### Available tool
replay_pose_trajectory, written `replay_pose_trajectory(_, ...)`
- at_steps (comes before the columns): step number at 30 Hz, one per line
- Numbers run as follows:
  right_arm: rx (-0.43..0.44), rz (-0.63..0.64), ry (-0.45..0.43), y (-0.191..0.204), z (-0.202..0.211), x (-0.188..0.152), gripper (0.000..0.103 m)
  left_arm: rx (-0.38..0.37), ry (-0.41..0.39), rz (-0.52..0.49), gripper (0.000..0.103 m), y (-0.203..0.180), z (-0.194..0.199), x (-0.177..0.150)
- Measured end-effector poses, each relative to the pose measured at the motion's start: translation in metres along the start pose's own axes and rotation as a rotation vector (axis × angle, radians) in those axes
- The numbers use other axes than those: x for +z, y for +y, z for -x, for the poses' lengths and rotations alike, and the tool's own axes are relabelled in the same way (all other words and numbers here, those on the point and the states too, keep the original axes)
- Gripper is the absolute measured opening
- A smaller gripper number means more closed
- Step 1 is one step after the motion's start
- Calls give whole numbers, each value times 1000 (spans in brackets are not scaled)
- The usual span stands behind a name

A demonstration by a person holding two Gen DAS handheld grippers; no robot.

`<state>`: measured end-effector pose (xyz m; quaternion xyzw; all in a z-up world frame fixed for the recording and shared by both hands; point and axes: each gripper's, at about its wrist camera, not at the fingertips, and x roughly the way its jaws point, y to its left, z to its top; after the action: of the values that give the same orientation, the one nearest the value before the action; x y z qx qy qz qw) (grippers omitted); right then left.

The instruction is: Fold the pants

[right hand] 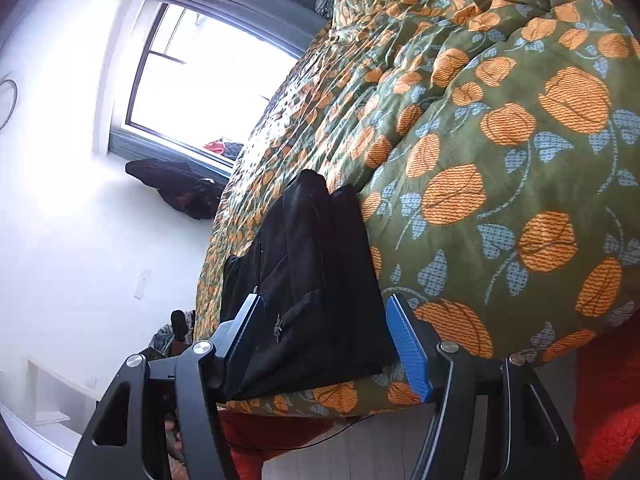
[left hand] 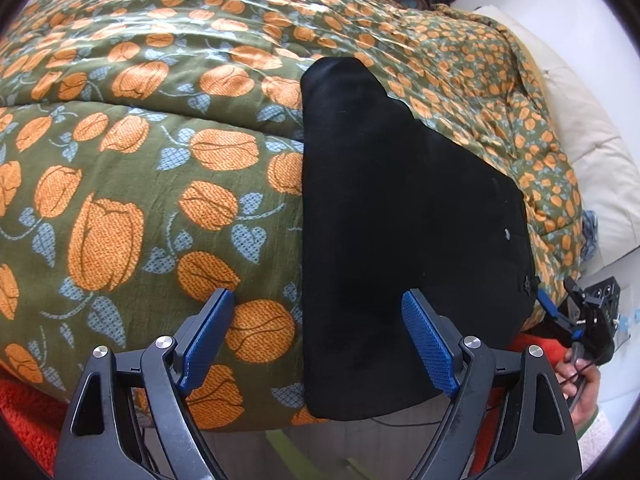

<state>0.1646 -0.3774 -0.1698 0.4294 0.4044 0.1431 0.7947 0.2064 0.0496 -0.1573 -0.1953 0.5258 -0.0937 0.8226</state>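
Black pants [left hand: 400, 200], folded into a long strip, lie on a bed over a green duvet [left hand: 140, 140] printed with orange flowers. Their near end hangs at the bed's edge. My left gripper [left hand: 318, 296] is open above that end: its left pad is over the duvet, its right pad over the black cloth, and nothing is pinched. In the right wrist view the pants [right hand: 312, 260] run away from me, and my right gripper [right hand: 325, 300] straddles their near corner with its jaws open, the right pad clear of the fabric. The right gripper [left hand: 558, 296] also shows beside the pants' right edge.
A cream pillow [left hand: 592, 160] lies along the right side of the bed. A red rug [right hand: 600, 400] covers the floor below the bed's edge. A window [right hand: 208, 80] with dark clothes [right hand: 180, 188] under it is on the left. A hand [left hand: 580, 384] holds the right gripper.
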Motion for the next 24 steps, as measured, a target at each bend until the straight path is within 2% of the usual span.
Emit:
replay_pose_trajectory(2,-27,37,63,4,-13,11,67,2,11,-17,87,-7,-7,5)
replay_pose_trajectory(7,-106,75,278,2,-61,36,69,-10,59,-36,90,-19,-24,18)
replay_pose_trajectory(10,-108,73,350,1,-84,43,69,46,82,-75,87,-34,-29,18)
replay_pose_trajectory(11,-94,66,373,2,-90,43,69,73,73,-112,71,-44,-26,16)
replay_pose_trajectory(12,-107,95,396,9,-95,43,66,129,59,-148,60,-54,-22,14)
replay_pose_trajectory(13,-152,175,412,20,-100,42,50,185,39,-184,51,-66,-18,11)
replay_pose_trajectory(14,-215,273,423,35,-103,36,46,233,25,-219,32,-77,-16,8)
replay_pose_trajectory(15,-272,361,429,49,-105,30,44,277,10,-249,24,-86,-13,6)
replay_pose_trajectory(17,-370,494,424,75,-107,19,38,347,-25,-309,17,-107,-8,2)
replay_pose_trajectory(19,-429,592,401,96,-107,11,35,378,-64,-357,16,-122,-1,0)
replay_pose_trajectory(21,-424,620,372,109,-102,8,33,367,-103,-390,15,-134,12,1)
replay_pose_trajectory(24,-366,605,332,118,-88,11,31,337,-150,-431,15,-150,30,5)
